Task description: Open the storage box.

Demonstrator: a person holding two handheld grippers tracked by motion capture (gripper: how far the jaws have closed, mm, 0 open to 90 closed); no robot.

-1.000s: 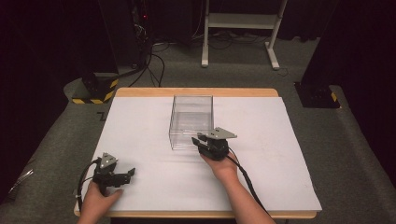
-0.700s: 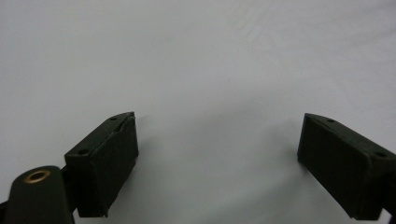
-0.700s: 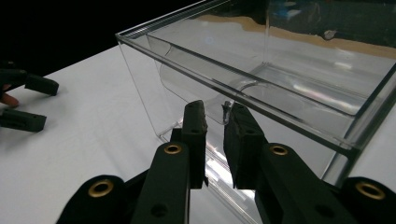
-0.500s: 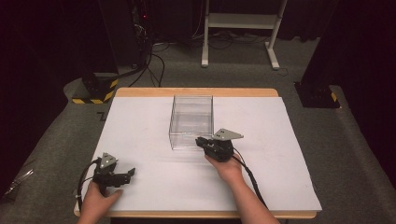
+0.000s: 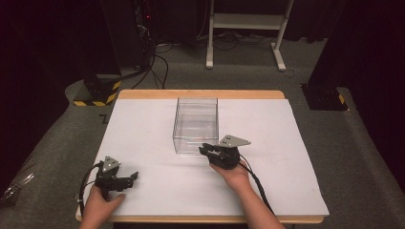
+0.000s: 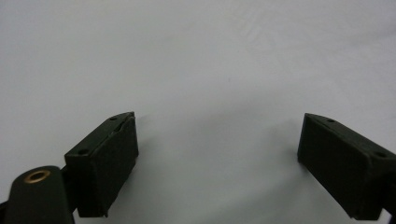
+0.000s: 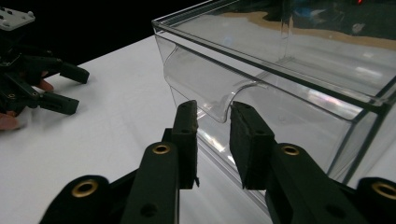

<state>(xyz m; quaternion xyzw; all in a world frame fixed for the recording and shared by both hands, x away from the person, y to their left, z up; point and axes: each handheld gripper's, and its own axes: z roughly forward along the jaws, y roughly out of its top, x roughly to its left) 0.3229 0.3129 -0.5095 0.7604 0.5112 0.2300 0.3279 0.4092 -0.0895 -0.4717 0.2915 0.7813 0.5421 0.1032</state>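
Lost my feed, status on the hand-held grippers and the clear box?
Right hand-held gripper nearly closed around clear box front handle lip. Left hand-held gripper open over white table sheet. Nothing in the way.

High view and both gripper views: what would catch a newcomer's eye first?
A clear plastic box stands mid-table on the white sheet. The right gripper sits at its near wall, jaws close on either side of the curved handle lip. The left gripper rests at the near left, jaws wide apart over bare sheet.
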